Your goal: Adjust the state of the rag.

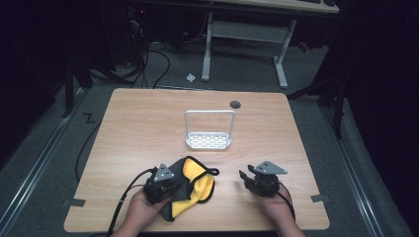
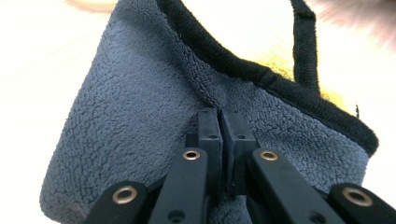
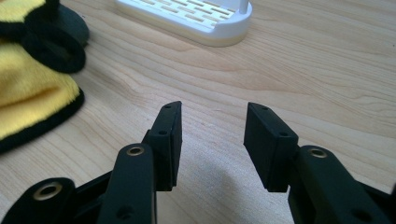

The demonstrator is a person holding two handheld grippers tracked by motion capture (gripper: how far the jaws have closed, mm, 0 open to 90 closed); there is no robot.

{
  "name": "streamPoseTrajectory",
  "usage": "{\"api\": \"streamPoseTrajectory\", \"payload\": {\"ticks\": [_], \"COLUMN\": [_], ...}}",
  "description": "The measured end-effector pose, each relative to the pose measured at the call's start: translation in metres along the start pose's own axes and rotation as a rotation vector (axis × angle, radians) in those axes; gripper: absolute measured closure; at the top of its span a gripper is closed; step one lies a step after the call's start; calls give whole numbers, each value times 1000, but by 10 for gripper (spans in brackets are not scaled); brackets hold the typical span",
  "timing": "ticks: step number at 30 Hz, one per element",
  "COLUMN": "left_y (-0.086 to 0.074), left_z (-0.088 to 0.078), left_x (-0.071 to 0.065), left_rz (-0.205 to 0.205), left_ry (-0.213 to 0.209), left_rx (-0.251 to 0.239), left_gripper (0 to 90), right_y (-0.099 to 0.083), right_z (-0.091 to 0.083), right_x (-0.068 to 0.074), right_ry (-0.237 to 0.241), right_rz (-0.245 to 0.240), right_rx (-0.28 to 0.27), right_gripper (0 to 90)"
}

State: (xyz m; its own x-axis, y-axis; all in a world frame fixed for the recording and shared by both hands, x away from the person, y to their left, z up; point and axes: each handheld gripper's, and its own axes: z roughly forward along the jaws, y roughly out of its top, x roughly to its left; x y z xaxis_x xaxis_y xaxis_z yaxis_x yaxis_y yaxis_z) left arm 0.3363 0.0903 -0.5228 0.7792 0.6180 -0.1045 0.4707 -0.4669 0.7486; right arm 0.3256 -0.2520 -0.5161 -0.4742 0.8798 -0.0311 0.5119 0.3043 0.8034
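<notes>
A fleece cloth [image 1: 193, 186], yellow on one face and grey-blue on the other with black trim, lies crumpled near the table's front edge at the left. My left gripper [image 1: 174, 180] is shut on its grey-blue side [image 2: 140, 116], the two pads pressed together with a pinch of fabric between them. A black hanging loop [image 2: 304, 42] runs off the cloth's edge. My right gripper [image 1: 243, 175] rests open to the right of the cloth, its jaws apart over bare wood [image 3: 212, 140] with nothing between them. The cloth's yellow corner [image 3: 28, 102] lies to its left.
A white slotted rack [image 1: 209, 140] with a tall wire handle stands mid-table, and its base [image 3: 196, 18] lies ahead of the right gripper. A dark round grommet [image 1: 235, 104] sits near the far edge. Beyond the table are a desk frame and cables on the floor.
</notes>
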Motion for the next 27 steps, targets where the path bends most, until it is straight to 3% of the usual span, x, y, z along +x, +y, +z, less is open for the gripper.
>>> {"api": "streamPoseTrajectory", "payload": {"ticks": [6,8,9,10,13,16,20,23,24,27], "left_y": [6,7,8,8,9,9,10,12,13,15], "left_z": [8,5,0,0,-15,-29,-34,-29,-22,-14], "left_x": [-7,-7,-4,-4,-1,2,-5,-17,-26,-35], "left_rz": [-3,-23,-44,-44,-48,-63,-69,-40,-21,6], "left_ry": [-18,-19,-21,-21,17,-4,-46,-77,-79,-76], "left_rx": [-28,-50,-81,-81,-134,-173,-171,-144,-117,-83], "left_gripper": [869,851,770,722,652,587,510,461,441,417], "right_y": [0,-1,-1,-1,0,2,6,7,7,7], "right_z": [0,-1,-2,-2,-5,-8,-12,-13,-12,-12], "right_x": [1,2,3,3,10,17,27,38,41,48], "right_ry": [3,1,5,5,8,8,26,55,65,91], "right_rz": [-3,-2,-6,-6,-25,-41,-60,-70,-78,-89], "right_rx": [1,3,-2,-2,-13,-24,-46,-46,-46,-44], "right_gripper": [575,572,569,569,560,549,538,530,524,516]}}
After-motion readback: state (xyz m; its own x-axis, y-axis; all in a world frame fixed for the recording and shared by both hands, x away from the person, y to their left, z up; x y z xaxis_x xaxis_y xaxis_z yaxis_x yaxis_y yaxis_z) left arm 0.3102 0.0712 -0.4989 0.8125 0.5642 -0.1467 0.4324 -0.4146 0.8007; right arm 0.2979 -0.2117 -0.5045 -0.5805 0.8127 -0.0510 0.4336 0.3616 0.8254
